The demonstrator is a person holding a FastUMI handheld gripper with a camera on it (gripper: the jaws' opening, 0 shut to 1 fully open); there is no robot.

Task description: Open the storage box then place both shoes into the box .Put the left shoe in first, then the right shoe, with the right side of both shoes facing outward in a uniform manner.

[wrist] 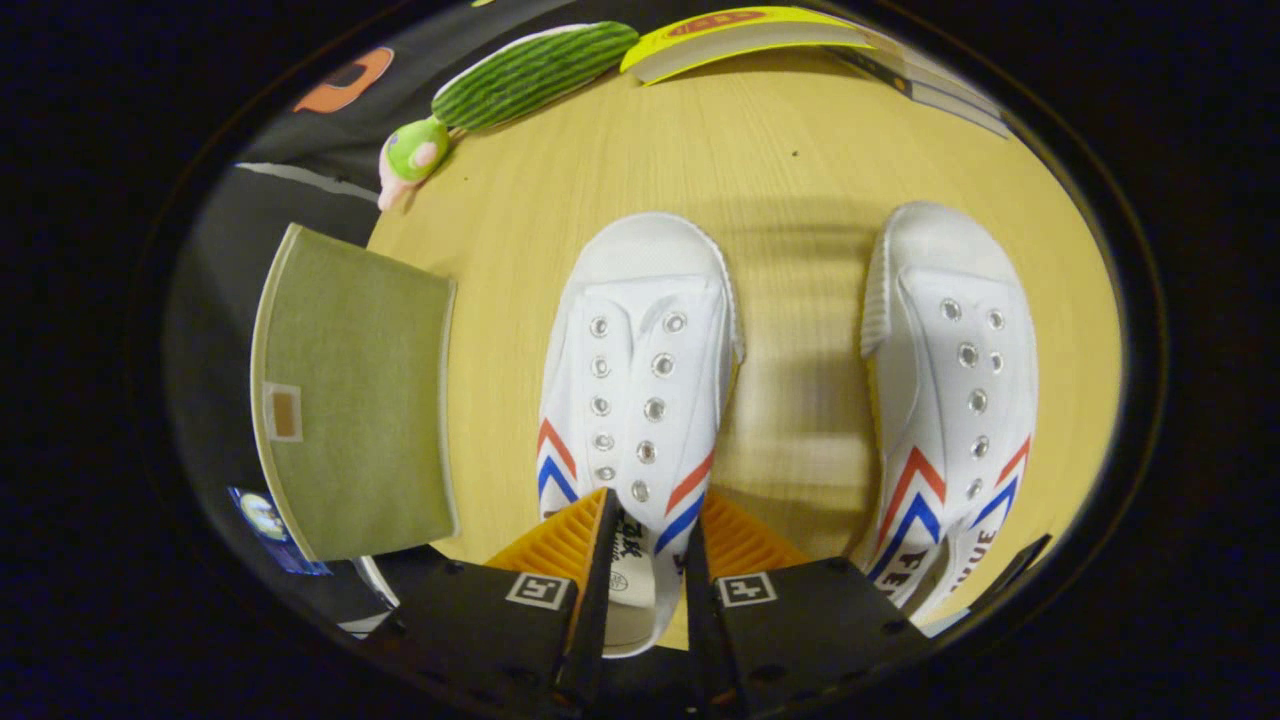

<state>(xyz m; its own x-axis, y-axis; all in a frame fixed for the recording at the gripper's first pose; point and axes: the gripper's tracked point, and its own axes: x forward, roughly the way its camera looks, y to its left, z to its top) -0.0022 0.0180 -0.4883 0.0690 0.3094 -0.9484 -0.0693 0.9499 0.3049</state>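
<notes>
- The gripper [645,545] has two big black blocks, one behind each finger.
- Each block has a small white square sticker on top with a black blocky mark inside it.
- Small round screw holes sit on the blocks, below the stickers.
- The fingers [600,560] are thin flat plates with ridged, lined backs beside the stickers.

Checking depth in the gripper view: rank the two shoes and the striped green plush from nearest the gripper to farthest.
1. Gripper is shut on the shoe between its fingers.
2. Second shoe, off to the side.
3. Green plush, far across the table.
</notes>
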